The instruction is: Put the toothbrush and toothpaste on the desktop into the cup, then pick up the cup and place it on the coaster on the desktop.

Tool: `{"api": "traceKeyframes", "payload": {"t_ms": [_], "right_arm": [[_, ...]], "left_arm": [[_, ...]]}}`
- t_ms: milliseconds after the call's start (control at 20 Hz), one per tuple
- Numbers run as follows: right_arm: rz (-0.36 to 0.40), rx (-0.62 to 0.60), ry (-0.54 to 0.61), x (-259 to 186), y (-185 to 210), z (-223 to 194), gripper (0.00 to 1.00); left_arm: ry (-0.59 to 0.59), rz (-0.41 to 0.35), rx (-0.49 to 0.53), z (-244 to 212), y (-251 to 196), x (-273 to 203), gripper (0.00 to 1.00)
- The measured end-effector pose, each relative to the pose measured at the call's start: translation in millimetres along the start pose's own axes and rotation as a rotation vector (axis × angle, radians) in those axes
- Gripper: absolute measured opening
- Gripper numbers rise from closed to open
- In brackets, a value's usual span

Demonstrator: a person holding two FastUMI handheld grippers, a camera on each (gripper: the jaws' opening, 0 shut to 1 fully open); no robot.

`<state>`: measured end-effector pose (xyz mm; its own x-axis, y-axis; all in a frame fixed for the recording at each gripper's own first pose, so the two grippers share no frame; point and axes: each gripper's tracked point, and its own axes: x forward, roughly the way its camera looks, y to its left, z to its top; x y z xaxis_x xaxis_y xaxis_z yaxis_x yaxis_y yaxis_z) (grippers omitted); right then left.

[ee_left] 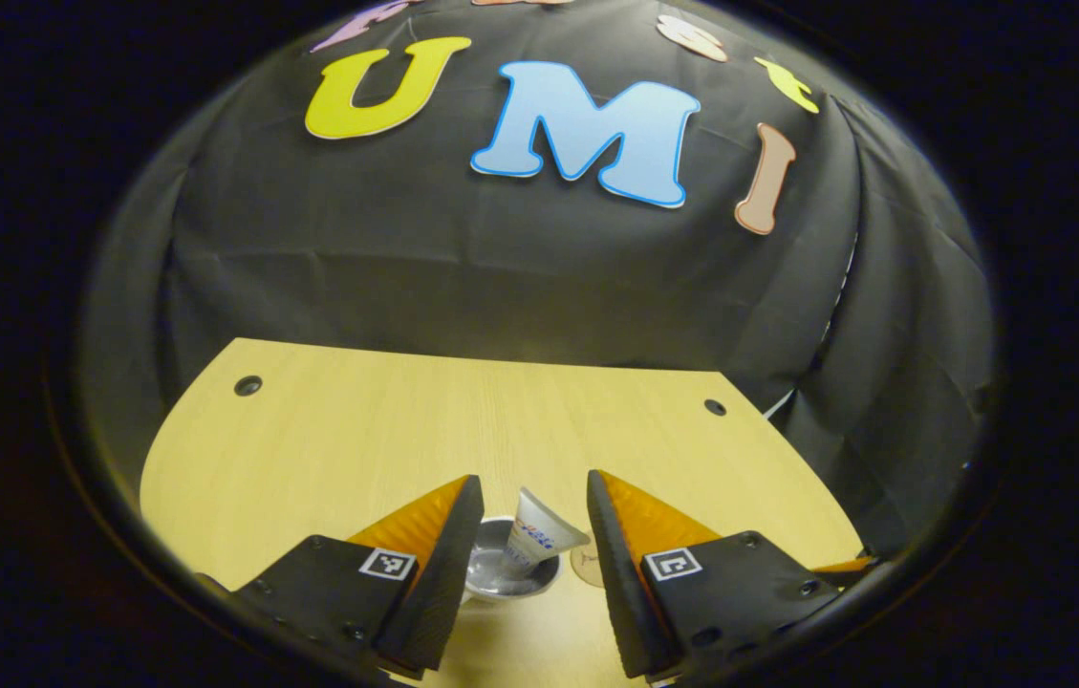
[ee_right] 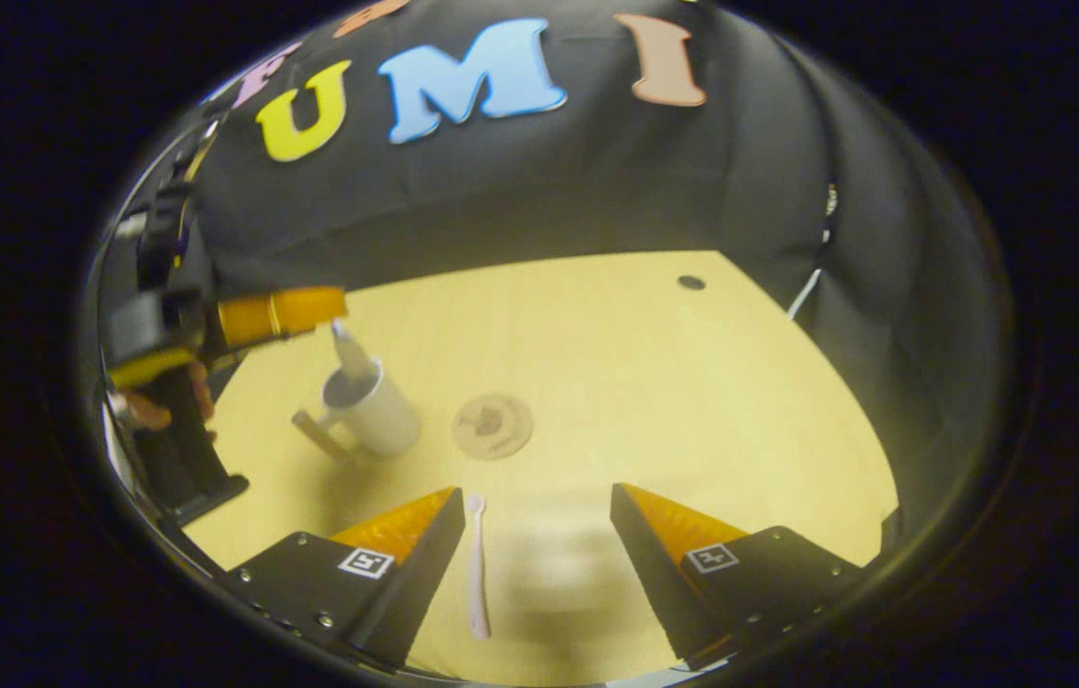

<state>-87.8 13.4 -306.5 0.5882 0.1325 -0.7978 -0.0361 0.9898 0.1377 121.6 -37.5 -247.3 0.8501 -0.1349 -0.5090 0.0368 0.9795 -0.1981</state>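
The toothpaste (ee_left: 539,537) is in the cup (ee_left: 508,573) — tube standing tilted, its flat end poking up above the rim, seen straight down from the left gripper view. The right gripper view gives the side angle: a white mug with its handle pointing toward the near-left, sitting on the wooden desktop (ee_right: 654,382), the tube leaning out of its mouth. The left gripper (ee_left: 534,554) hangs right above the cup, jaws spread wide with the tube between them, neither finger touching it — released. In the right gripper view that same tool appears at the left edge, a hand (ee_right: 152,409) wrapped around its grip.

Just beside the cup, on its right in the right gripper view, lies the round coaster (ee_right: 492,425), flat and bare on top. The cup is near it, not on it.

Nearer the camera, the toothbrush (ee_right: 477,564) lies flat on the desktop, pale and slim, head end toward the coaster. The right gripper (ee_right: 534,564) hovers over it, fingers parted wide, the brush lying close to the left finger — nothing gripped.
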Motion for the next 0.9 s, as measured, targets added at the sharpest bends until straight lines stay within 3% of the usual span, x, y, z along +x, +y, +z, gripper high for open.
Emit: {"api": "traceKeyframes", "payload": {"t_ms": [200, 300, 350, 450, 550, 900], "right_arm": [[0.036, -0.091, 0.187, 38.9, 21.3, -43.2, 0.96], [0.047, -0.104, 0.252, 43.3, 31.1, -56.3, 0.90], [0.049, -0.101, 0.270, 44.6, 34.0, -59.5, 0.83], [0.038, -0.103, 0.296, 51.0, 35.0, -64.5, 0.75], [0.047, -0.102, 0.314, 55.5, 39.1, -68.9, 0.55], [0.008, -0.152, 0.340, 70.1, 34.8, -71.9, 0.56]], "left_arm": [[-0.025, 0.015, 0.008, 8.6, 6.1, -14.6, 0.72], [-0.036, 0.027, 0.005, 13.7, 12.4, -22.6, 0.72], [-0.042, 0.033, 0.002, 15.5, 16.8, -28.8, 0.65], [-0.055, 0.052, -0.001, 18.8, 25.6, -41.5, 0.65], [-0.064, 0.073, -0.001, 21.8, 36.0, -52.8, 0.65], [-0.088, 0.158, -0.033, 19.4, 71.5, -88.2, 0.66]]}}
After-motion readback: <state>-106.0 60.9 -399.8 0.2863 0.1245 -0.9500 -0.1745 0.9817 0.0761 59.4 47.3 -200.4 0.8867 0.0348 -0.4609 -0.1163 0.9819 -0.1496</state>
